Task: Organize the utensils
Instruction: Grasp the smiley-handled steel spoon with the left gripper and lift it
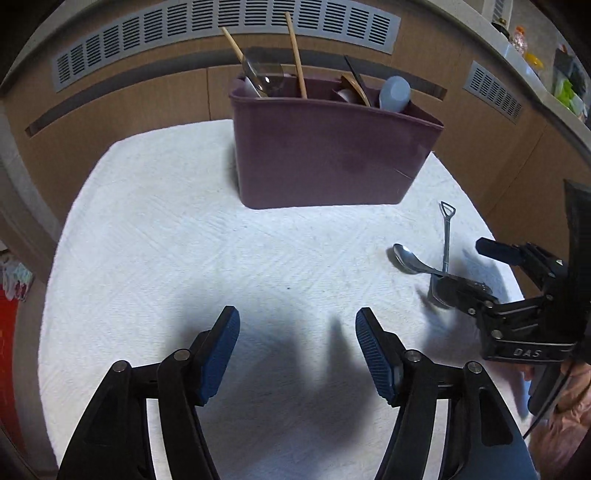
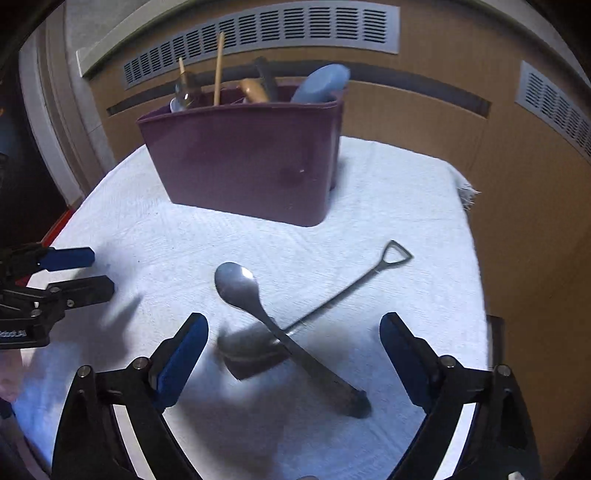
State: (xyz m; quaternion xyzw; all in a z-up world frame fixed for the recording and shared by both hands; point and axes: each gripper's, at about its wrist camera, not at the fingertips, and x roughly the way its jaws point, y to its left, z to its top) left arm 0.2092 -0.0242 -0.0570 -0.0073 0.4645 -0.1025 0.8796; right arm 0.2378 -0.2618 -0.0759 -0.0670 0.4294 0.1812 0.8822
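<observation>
A steel spoon (image 2: 240,286) lies crossed over a shovel-shaped metal spoon (image 2: 332,299) on the white cloth (image 2: 388,206). My right gripper (image 2: 293,334) is open, its jaws on either side of the crossed pair, just above them. The spoon (image 1: 406,258) and the shovel spoon (image 1: 447,229) also show in the left wrist view, with the right gripper (image 1: 476,269) over them. My left gripper (image 1: 297,328) is open and empty above the cloth's front middle; it also shows in the right wrist view (image 2: 83,273). A purple caddy (image 1: 325,155) at the back holds several utensils.
Wooden handles (image 1: 295,51), a blue plastic piece (image 1: 395,92) and a dark handle stick out of the caddy. Brown panels with grey vents (image 1: 221,33) stand behind the table. The cloth's edge (image 2: 469,192) drops off at the right.
</observation>
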